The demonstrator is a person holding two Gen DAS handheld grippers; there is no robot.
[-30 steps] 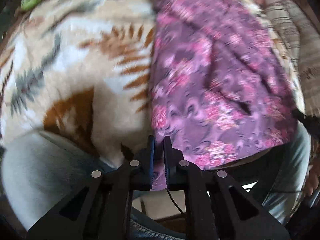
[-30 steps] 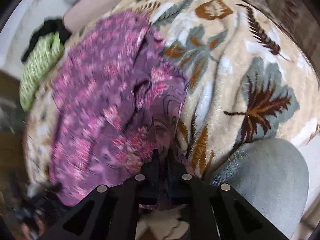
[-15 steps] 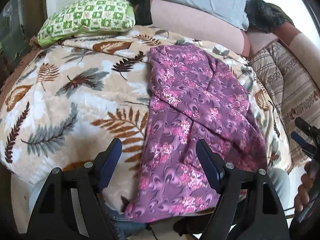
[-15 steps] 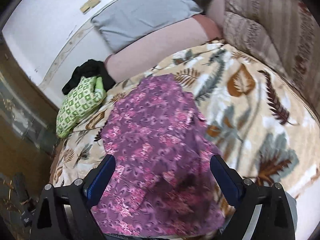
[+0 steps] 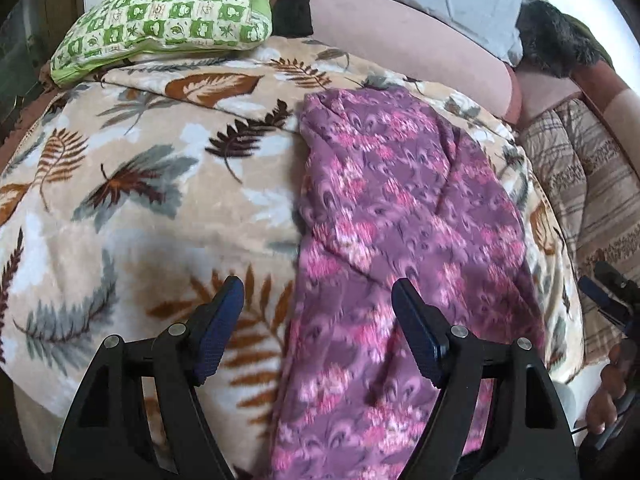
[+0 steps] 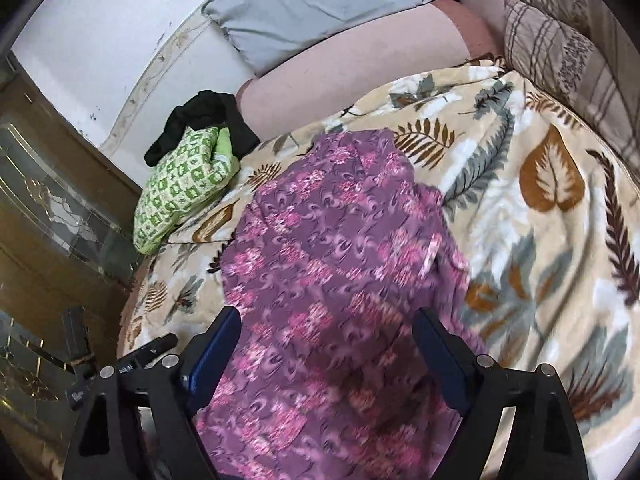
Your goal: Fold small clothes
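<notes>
I have both tools spread wide and holding nothing: the left tool (image 5: 318, 312) hangs over the near left edge of the purple floral garment (image 5: 400, 216), the right tool (image 6: 326, 340) over its near end. The garment lies lengthwise on the leaf-print blanket (image 5: 132, 184) covering the bed, running from its near edge toward the pink bolster (image 5: 400, 36) at the back.

I judge the cloth to be thin, light and limp, probably a smooth woven print (it drapes into soft creases and sags over the blanket's edge), so it should slide a little on itself but cling to the plush fleece beneath. It looks already doubled lengthwise, with a ridge down the middle. I would pinch the two near corners, through all layers, since a shallow bite would likely lift only the top one.

A padded green checked cushion (image 6: 180, 184) with a black cloth (image 6: 204, 120) behind it sits well apart at the far left.
</notes>
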